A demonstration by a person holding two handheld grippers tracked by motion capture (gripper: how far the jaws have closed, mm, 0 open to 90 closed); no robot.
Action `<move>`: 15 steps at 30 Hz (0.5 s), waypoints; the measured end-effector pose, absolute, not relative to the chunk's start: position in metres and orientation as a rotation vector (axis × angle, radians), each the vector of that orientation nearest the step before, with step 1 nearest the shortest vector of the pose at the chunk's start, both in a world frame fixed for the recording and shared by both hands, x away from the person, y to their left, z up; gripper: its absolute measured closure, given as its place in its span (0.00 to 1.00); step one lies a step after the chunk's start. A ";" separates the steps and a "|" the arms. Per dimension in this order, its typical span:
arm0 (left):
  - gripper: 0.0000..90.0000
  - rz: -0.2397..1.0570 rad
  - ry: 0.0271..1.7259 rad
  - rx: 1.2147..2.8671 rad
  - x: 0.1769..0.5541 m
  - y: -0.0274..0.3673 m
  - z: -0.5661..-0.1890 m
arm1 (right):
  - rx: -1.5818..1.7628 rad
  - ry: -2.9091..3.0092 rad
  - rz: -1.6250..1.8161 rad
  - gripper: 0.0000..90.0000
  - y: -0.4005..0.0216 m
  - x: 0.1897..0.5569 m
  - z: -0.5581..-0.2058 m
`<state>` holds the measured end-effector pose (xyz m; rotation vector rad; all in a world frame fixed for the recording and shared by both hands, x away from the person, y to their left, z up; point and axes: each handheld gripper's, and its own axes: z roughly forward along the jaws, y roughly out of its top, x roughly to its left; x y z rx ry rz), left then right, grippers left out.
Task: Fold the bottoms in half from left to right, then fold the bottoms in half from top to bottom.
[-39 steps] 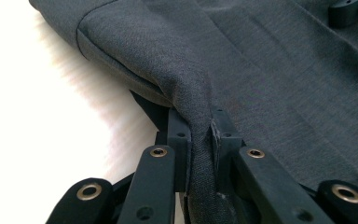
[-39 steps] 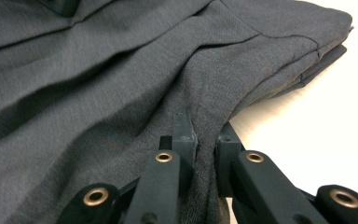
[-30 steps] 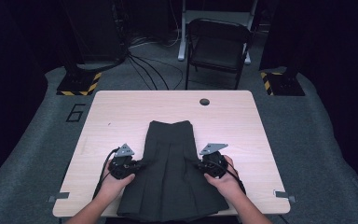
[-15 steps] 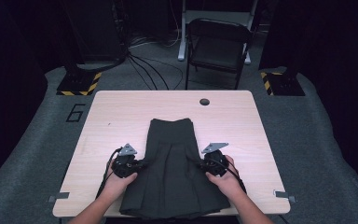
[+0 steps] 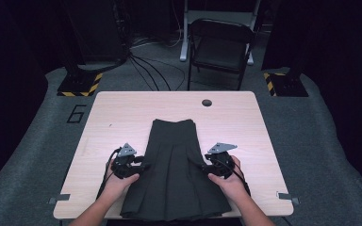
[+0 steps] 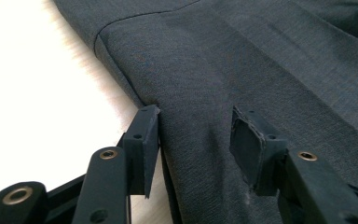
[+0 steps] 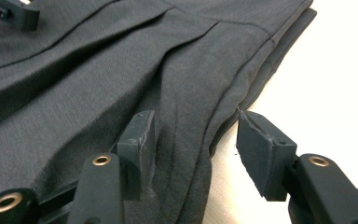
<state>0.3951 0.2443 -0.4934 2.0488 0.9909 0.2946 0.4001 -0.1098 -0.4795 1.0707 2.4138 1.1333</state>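
Two grippers sit at the sides of the dark grey pleated skirt (image 5: 175, 174), which lies flat on the worktop (image 5: 122, 113) with its waistband away from you. Your left gripper (image 6: 193, 135) has just been opening its jaws; they stand spread astride the skirt's left edge. Your right gripper (image 7: 193, 140) has done likewise, its jaws parted over the right edge, pads clear of the cloth.

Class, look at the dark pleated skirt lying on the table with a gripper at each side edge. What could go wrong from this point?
1. Both sets of jaws have just been opening: the left gripper and the right gripper each straddle an edge of the skirt without pressing it, so a lift now might leave the cloth behind.
2. The hem reaches the near edge of the table; a pull towards the person could drag it off.
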 end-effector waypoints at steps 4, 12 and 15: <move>0.57 0.300 0.979 2.045 0.394 0.246 -0.492 | 1.073 2.388 1.167 0.52 -0.113 0.402 -0.478; 0.53 0.293 0.994 2.035 0.397 0.249 -0.493 | 1.091 2.365 1.190 0.51 -0.117 0.403 -0.476; 0.53 0.291 0.993 2.036 0.397 0.249 -0.494 | 1.099 2.358 1.200 0.51 -0.118 0.404 -0.475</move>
